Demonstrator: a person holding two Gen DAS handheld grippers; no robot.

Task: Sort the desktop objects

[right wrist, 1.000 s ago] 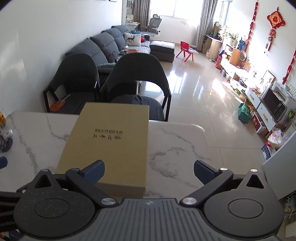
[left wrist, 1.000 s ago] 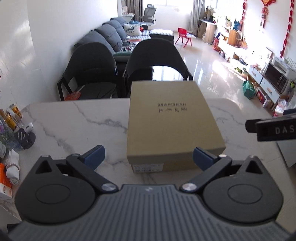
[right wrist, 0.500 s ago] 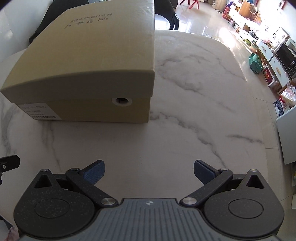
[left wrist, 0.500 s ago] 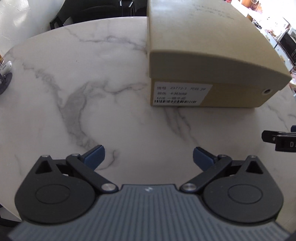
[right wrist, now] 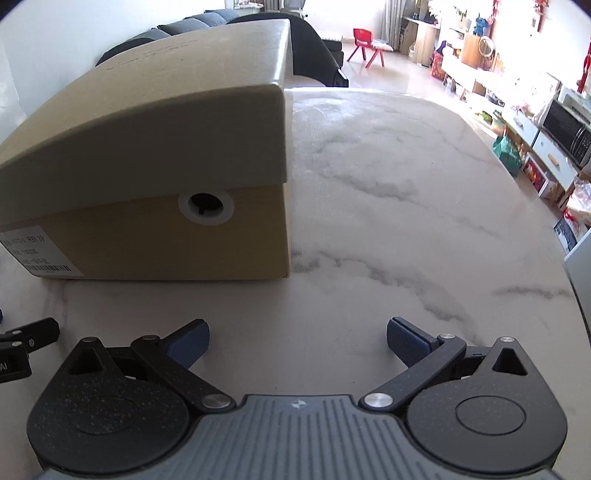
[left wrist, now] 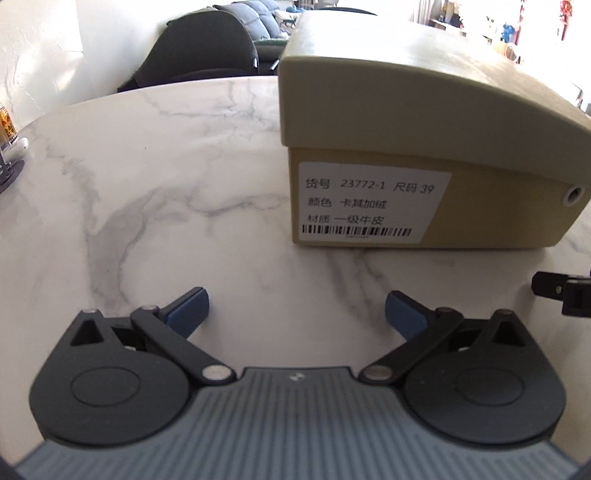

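Room: sunlit living room with a glossy tiled floor, a dark grey sofa (right wrist: 207, 18), a black chair (left wrist: 207, 44) behind the desk, and a small red child's chair (right wrist: 364, 44) farther back.
Desk: white marble-patterned desk (right wrist: 406, 206) with grey veins, rounded at the edges.
Box: closed tan cardboard shoe box with a lid (left wrist: 424, 122) stands flat on the desk; its near end faces both cameras.
Label: white printed sticker with a barcode (left wrist: 373, 206) on the left part of that end.
Hole: round ringed finger hole (right wrist: 205, 202) on the right part of the same end.
Left tool: left tool (left wrist: 295, 312) is released, blue pads spread wide with nothing between them, low over bare marble, near the box's labelled end but apart from it.
Right tool: right tool (right wrist: 297, 339) is likewise released and empty, near the box's right front corner, not touching it.
Desk edge: small items at the far left rim, too cut off to identify.
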